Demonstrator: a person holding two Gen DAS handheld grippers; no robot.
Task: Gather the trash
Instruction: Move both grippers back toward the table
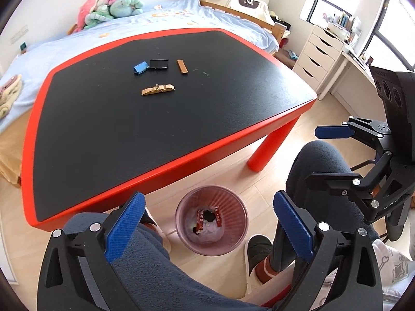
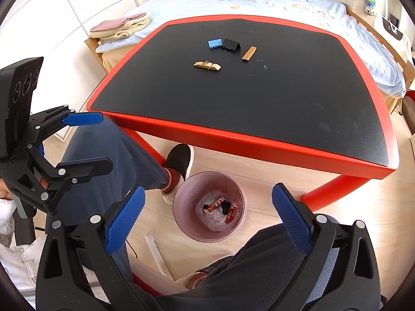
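Note:
A pink bin (image 1: 211,220) (image 2: 210,206) stands on the floor in front of the table and holds red wrappers and crumpled white paper. My left gripper (image 1: 207,230) is open and empty above the bin. My right gripper (image 2: 207,223) is open and empty above it too; it also shows at the right of the left wrist view (image 1: 334,155). On the black table top (image 1: 155,119) (image 2: 246,98) lie a blue clip (image 1: 140,67) (image 2: 215,44), a black clip (image 1: 158,64) (image 2: 231,44), a wooden clothespin (image 1: 158,90) (image 2: 207,65) and a brown strip (image 1: 182,66) (image 2: 249,52).
The table has a red rim (image 1: 166,171) and red legs (image 1: 272,145). The person's knees and feet flank the bin. A bed with plush toys (image 1: 109,7) lies behind the table. A white drawer unit (image 1: 319,54) stands at the right.

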